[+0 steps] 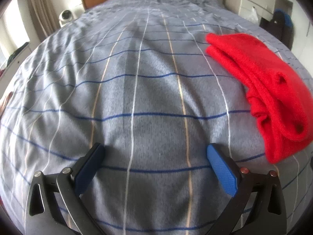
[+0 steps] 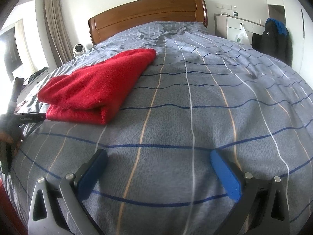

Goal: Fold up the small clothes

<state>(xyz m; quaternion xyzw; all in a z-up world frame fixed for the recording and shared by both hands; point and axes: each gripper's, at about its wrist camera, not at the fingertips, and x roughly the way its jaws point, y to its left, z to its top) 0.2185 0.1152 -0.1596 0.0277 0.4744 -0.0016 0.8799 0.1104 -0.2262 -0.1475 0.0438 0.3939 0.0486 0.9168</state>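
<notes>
A red knitted garment lies folded into a compact bundle on the grey checked bedspread. In the left wrist view it is to the right of my left gripper, which is open and empty over bare bedspread. In the right wrist view the red garment lies to the upper left of my right gripper, which is open and empty just above the bedspread. The left gripper's body shows at the left edge, beside the garment.
A wooden headboard stands at the far end of the bed. A white fan sits by the curtain at the left. A white cabinet and a dark jacket stand at the right.
</notes>
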